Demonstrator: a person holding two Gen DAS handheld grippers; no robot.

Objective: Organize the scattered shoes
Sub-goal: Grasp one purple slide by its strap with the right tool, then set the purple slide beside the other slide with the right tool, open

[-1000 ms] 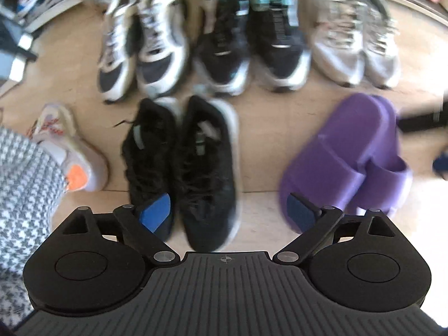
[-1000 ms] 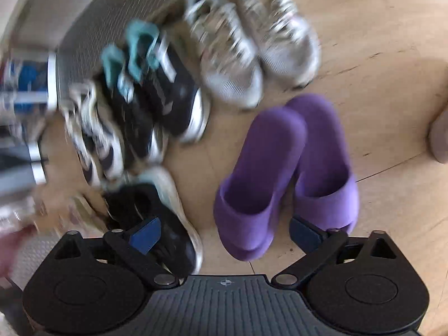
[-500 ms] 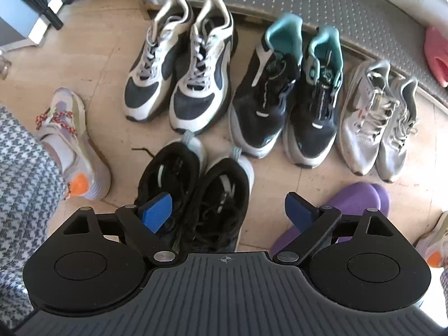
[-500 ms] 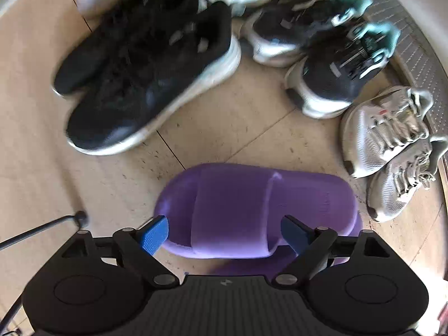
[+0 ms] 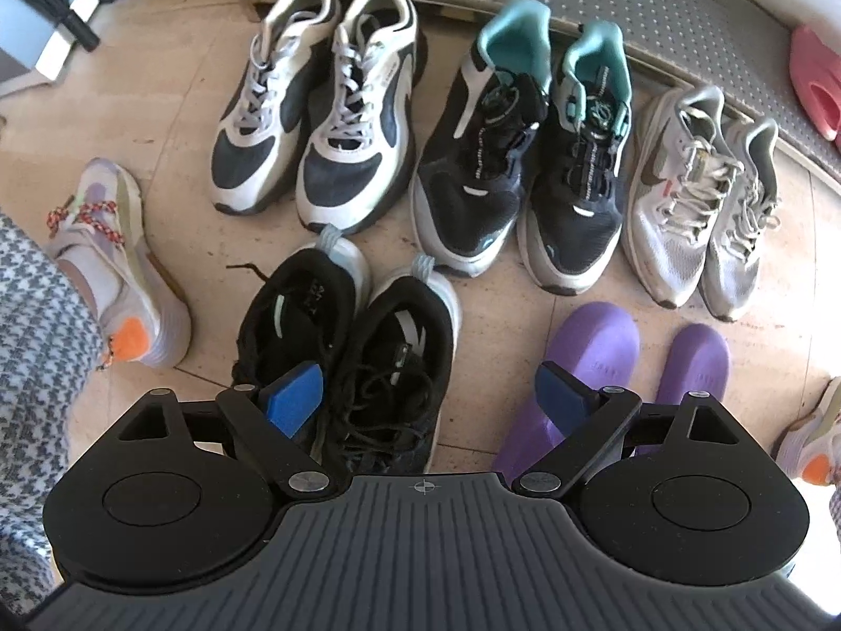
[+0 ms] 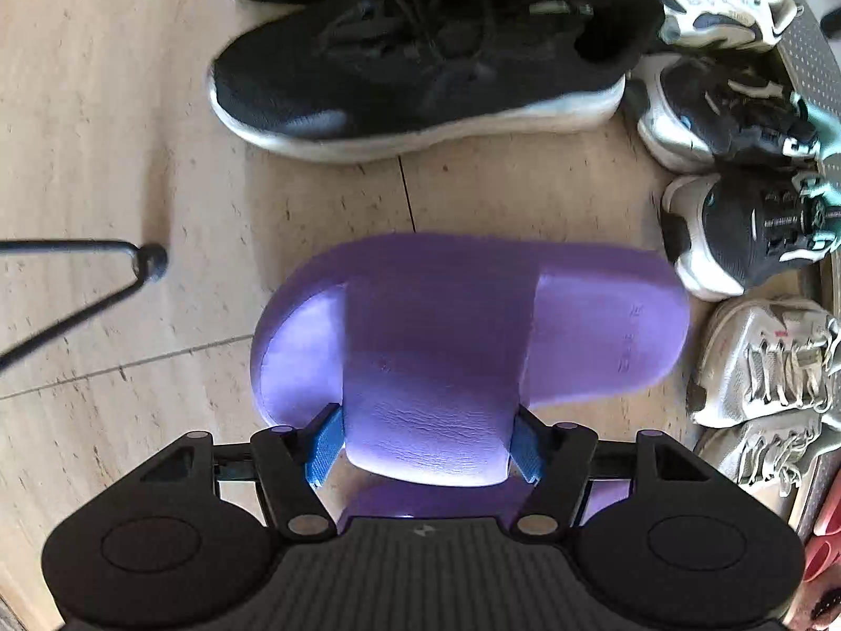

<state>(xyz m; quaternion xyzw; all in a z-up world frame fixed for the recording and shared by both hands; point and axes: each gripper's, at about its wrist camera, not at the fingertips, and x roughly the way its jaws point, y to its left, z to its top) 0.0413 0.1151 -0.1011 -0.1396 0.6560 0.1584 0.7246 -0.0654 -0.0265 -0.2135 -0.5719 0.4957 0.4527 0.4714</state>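
Observation:
In the left wrist view, shoes stand in pairs on the floor: white and navy sneakers [image 5: 315, 121], black and teal sneakers [image 5: 525, 158], grey sneakers [image 5: 699, 194], black sneakers [image 5: 347, 347] and purple slides [image 5: 594, 363]. My left gripper [image 5: 428, 399] is open and empty, high above the black pair. My right gripper [image 6: 426, 444] has closed its blue pads [image 6: 325, 444] on the strap of a purple slide [image 6: 473, 326]. The second slide is mostly hidden beneath it.
A perforated grey metal step [image 5: 631, 5] runs behind the back row, with a pink slide [image 5: 814, 84] on it. The person's own feet in pale sneakers [image 5: 121, 284] stand left and right. A thin black stand leg [image 6: 105, 263] rests on the floor left of the slide.
My right gripper has dropped onto the purple slide and closed on its strap. My left gripper has pulled back and risen, so more shoes show.

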